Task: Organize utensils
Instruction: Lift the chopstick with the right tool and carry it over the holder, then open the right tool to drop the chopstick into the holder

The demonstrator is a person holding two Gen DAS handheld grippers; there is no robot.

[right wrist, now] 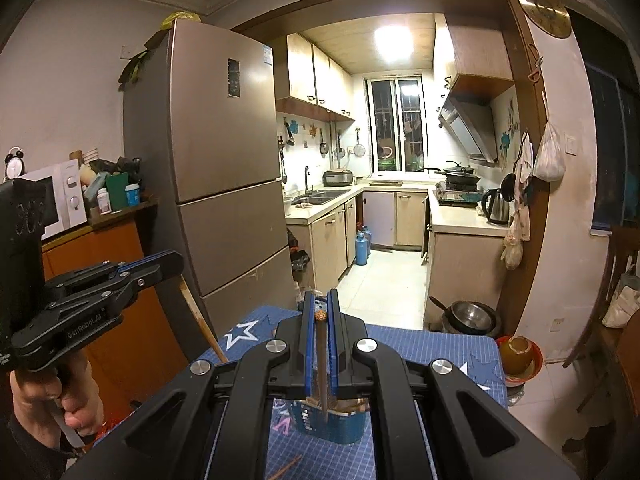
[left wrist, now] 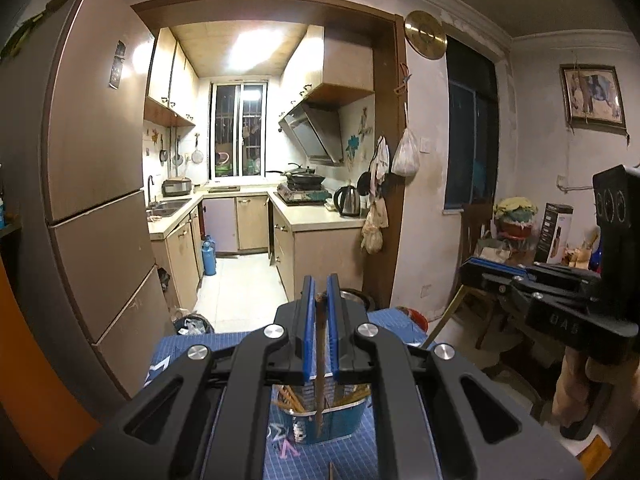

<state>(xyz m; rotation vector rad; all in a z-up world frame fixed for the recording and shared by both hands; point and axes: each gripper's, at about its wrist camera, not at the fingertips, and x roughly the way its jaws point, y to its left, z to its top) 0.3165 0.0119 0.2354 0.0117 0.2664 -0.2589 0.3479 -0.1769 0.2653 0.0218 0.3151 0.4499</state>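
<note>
— So, what has the left gripper (left wrist: pixel 319 292) got?

— A dark brown chopstick (left wrist: pixel 320 360), pinched between its blue pads (left wrist: pixel 307 328). The jaws are drawn in narrow around it. The stick hangs down from the grip, nearly upright, and its lower end reaches the blue holder (left wrist: pixel 320 420) on the table below.

— And the right gripper (right wrist: pixel 319 308)?

— Much the same: jaws narrow, clamped on a paler wooden chopstick (right wrist: pixel 322 368) whose patterned knob sits at the top, between the pads. That stick also hangs almost straight down, with its lower end at the mouth of the same holder (right wrist: pixel 332 424).

— Is the holder full?

— It has several more chopsticks (left wrist: pixel 290 398) in it, leaning against the rim (how many I cannot tell, since the gripper bodies cover most of it). It stands on a blue gridded mat (right wrist: pixel 400 344) with white stars.

— Anything loose on the mat?

— One chopstick (right wrist: pixel 290 466) lies flat on the near edge, seen from the right wrist. From the left wrist a thin tip shows there too, though I cannot tell whether it is the same one.

— Where are the two grippers relative to each other?

— Side by side, well apart. The left wrist camera sees the other gripper far to its right; the right wrist camera sees a hand (right wrist: pixel 60 396) wrapped around the other gripper's handle at its left.

— And beyond the table?

— A tall fridge (right wrist: pixel 224 184) on the left, and a lit kitchen through the doorway, with a kettle (right wrist: pixel 496 204) on the far right counter.
</note>
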